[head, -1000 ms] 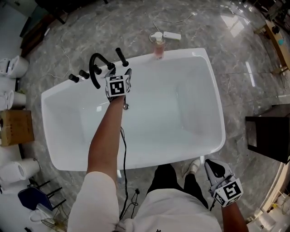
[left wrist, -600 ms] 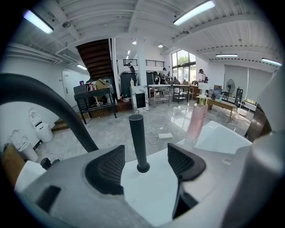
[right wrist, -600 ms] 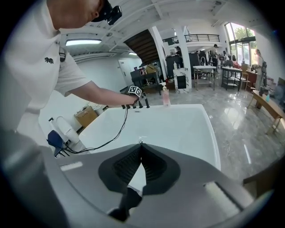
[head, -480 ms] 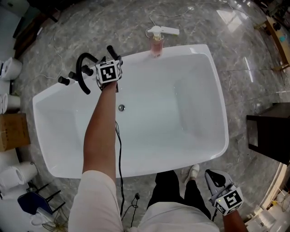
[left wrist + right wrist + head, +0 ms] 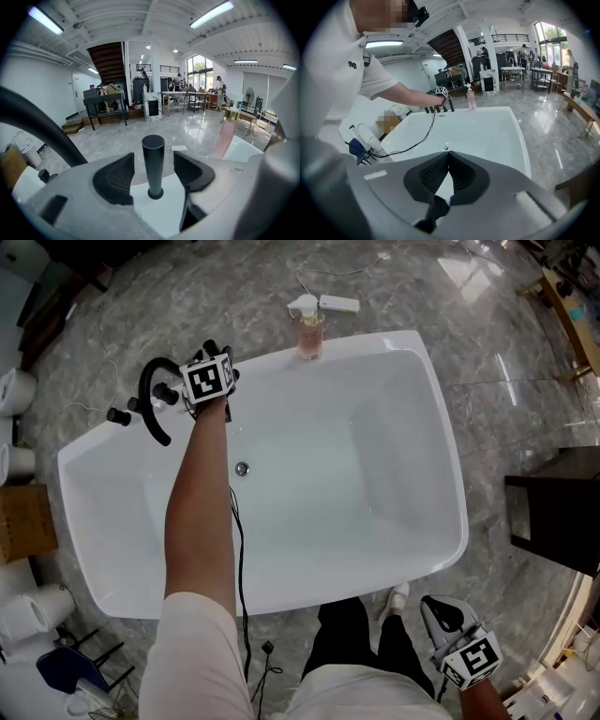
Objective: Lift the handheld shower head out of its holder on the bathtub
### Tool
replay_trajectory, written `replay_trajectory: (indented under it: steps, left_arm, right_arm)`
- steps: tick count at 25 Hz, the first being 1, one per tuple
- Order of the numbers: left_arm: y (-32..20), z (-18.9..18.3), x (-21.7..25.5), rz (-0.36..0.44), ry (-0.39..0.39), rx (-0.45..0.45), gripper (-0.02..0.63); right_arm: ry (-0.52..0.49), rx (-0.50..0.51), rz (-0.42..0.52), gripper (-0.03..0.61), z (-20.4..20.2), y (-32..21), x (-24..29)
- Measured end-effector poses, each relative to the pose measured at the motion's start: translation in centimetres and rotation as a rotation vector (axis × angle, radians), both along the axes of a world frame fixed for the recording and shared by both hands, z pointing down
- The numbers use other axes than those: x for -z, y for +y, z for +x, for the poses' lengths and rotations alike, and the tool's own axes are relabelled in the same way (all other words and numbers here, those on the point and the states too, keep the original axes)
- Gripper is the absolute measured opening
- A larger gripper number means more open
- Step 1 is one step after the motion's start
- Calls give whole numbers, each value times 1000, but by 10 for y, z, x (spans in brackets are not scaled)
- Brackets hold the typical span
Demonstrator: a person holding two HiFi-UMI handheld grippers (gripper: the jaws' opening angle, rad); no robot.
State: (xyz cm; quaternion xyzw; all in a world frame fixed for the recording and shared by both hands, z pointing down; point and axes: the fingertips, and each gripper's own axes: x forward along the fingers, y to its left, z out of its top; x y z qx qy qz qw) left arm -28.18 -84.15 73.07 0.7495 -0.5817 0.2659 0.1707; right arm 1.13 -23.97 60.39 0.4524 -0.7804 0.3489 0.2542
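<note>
The shower head's black upright handle stands in its holder on the white bathtub's far rim, seen in the left gripper view. My left gripper straddles it with one pad on each side. Its jaws have just been closing, but a gap remains on both sides and the pads do not press. In the head view the left gripper sits at the rim beside the curved black faucet spout, and its marker cube hides the handle. My right gripper hangs low by the person's leg, outside the tub, shut on nothing.
Black faucet knobs stand left of the spout. A pink pump bottle sits on the far rim, with a white power strip on the floor behind it. The drain lies in the tub. A dark cabinet stands at right.
My left gripper has reached further toward the far rim, from over the tub to around the black handle beside the faucet. The right gripper has stayed low at the right.
</note>
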Motion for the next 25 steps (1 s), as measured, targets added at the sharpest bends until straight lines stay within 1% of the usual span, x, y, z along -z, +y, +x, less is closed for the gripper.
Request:
replay_trajectory:
  steps: [3,6,7,10,13,17,25]
  left_arm:
    - [-1,0,-4,-10,-3,3,253]
    - [-5,-2,-6,-17,-5,13,182]
    - [-7,-2,-6,-20,-3,16,143]
    - [-5,-2,-5,-36,0,25,141]
    - [2,-2,-2,-32,-1,31,141]
    - [10,-4,8,4,-4,31,141]
    - [26,1,52,74,-12,2,140]
  right_arm:
    - [3,-10,-1,14,4,1,-2]
    - [2,-13,-5,14,3,3,-5]
    - [2,-12,-6,14,1,4,-6]
    - [0,-5,-7,14,-3,9,-6]
    - [-1,0,-9,14,-6,13,-7]
    - [-5,8,-5,14,-9,14,-5]
    - [-22,16,30,14,-15,21,10]
